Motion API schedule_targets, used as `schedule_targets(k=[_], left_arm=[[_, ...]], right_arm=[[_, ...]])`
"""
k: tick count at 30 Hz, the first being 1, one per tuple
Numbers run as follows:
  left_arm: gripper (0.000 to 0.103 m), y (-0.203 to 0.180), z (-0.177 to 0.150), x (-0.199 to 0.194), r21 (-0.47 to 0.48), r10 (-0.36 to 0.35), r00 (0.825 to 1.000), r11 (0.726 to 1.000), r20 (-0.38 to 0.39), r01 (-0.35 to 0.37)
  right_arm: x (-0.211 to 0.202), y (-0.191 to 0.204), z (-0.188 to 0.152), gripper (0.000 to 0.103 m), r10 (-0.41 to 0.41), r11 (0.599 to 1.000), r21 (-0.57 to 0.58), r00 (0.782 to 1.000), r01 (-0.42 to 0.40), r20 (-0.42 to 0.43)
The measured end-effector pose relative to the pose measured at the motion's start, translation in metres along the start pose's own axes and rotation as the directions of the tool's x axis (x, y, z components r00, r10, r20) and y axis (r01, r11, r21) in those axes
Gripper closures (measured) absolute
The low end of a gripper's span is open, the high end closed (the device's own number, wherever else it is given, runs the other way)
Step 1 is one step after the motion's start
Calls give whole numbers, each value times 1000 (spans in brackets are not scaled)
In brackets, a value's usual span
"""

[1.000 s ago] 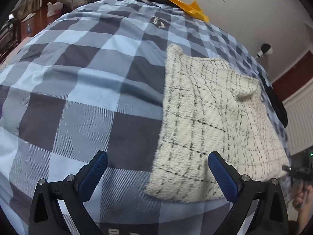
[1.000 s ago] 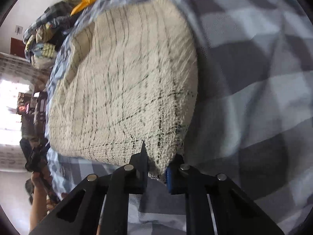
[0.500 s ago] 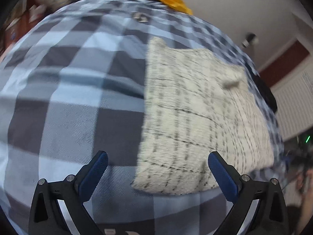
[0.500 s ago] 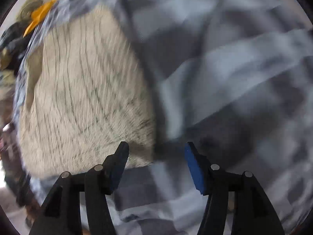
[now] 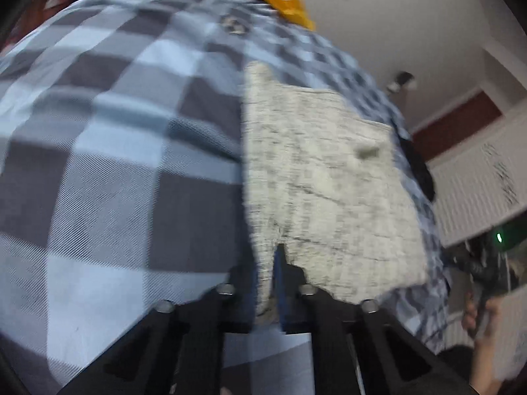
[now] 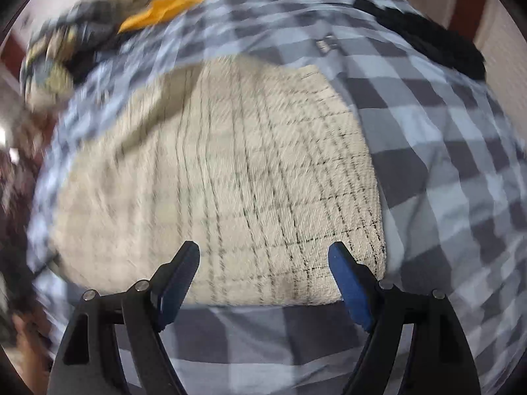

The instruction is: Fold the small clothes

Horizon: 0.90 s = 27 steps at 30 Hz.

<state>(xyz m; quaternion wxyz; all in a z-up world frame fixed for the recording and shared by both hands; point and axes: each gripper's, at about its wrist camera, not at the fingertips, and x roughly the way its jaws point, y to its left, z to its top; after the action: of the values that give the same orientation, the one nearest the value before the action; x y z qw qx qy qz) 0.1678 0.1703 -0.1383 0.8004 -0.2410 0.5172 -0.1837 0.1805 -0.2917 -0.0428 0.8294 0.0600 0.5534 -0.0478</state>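
Note:
A cream fuzzy garment [image 5: 326, 181] with a thin black grid lies folded flat on the blue and grey checked bedspread [image 5: 108, 151]. My left gripper [image 5: 267, 283] is shut on the garment's near left corner, with the cloth pinched between the blue pads. In the right wrist view the same garment [image 6: 237, 177] fills the middle. My right gripper [image 6: 263, 263] hovers over its near edge, its jaws still opening. The cloth lies below the fingers and the pads do not press on it.
A pile of clothes [image 6: 69, 42] and an orange cloth [image 6: 164, 6] lie at the far end of the bed. A black garment [image 6: 438, 42] sits at the far right of the bedspread. A person's hand [image 5: 481, 312] shows at the left wrist view's right edge.
My left gripper went from wide open to shut on the garment's near left corner. My right gripper let go of the garment's corner, opened, and swung over the near edge.

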Motion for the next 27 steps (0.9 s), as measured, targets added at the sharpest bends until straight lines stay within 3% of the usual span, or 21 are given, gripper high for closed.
schedule_targets(k=[3, 6, 9, 14, 16, 18, 19, 22, 23, 24, 25, 26, 27], left_arm=[[98, -5, -3, -7, -1, 16, 1000, 1000, 17, -16], [98, -13, -2, -4, 0, 104, 994, 995, 21, -104], [98, -2, -6, 5, -80, 171, 984, 981, -44, -174], [96, 9, -10, -4, -209, 171, 982, 961, -73, -183], [96, 6, -6, -17, -197, 213, 976, 955, -51, -219], [96, 3, 8, -31, -186, 325, 945, 927, -34, -326], [96, 1, 16, -36, -181, 342, 940, 923, -15, -339], [95, -16, 57, -36, -113, 328, 944, 939, 22, -324], [91, -24, 72, -30, -85, 323, 946, 943, 13, -321], [73, -37, 93, -17, -37, 314, 950, 949, -11, -314], [52, -44, 107, -6, -16, 314, 949, 949, -31, -315], [5, -52, 123, 5, -17, 318, 948, 948, -29, -319], [0, -58, 137, 12, -20, 308, 951, 951, 4, -308]], right_arm=[[6, -9, -3, 25, -14, 1000, 1, 1000, 14, -27], [12, -19, -3, 25, 47, 997, 68, 997, -43, -63], [21, -27, 2, 25, 45, 993, 108, 996, -36, -81], [27, -26, 10, 25, -2, 996, 87, 998, 8, -69], [26, -28, 12, 25, 13, 995, 101, 997, -6, -71], [23, -30, 14, 25, 58, 991, 121, 996, -51, -61], [22, -29, 17, 25, 78, 989, 126, 996, -71, -51], [23, -25, 24, 25, 73, 991, 119, 997, -69, -27], [25, -24, 26, 25, 70, 991, 119, 997, -66, -26], [29, -24, 27, 25, 71, 991, 120, 997, -66, -31], [35, -22, 28, 25, 73, 991, 120, 996, -67, -44], [39, -22, 27, 25, 74, 991, 120, 996, -66, -58], [42, -22, 26, 25, 74, 991, 118, 995, -65, -72]])
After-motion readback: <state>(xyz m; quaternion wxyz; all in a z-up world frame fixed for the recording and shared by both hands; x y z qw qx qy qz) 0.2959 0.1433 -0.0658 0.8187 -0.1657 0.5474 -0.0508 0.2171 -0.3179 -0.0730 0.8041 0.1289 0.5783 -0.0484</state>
